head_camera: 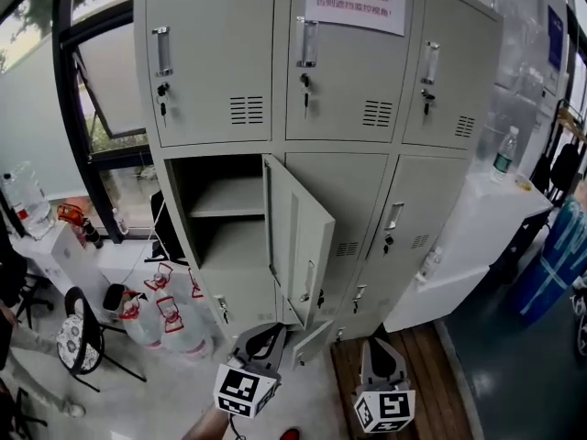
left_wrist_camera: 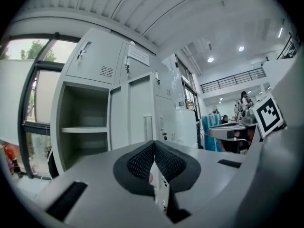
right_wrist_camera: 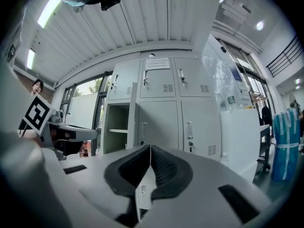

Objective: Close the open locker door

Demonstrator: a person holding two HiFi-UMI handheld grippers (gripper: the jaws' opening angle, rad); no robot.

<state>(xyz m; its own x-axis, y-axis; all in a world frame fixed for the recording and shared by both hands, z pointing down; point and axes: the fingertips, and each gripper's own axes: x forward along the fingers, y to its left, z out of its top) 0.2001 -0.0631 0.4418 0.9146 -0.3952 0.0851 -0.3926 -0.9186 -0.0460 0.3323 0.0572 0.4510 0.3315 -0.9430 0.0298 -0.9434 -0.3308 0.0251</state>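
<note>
In front of the locker bank, the open locker door (head_camera: 298,246) swings out from the middle-row left compartment (head_camera: 225,218). A glancing push, or one near the hinge, could let the tips skid off the smooth metal or leave the door unlatched. The left gripper (head_camera: 266,337) and right gripper (head_camera: 379,348) point level at the lockers, both with jaws pressed together on nothing.
</note>
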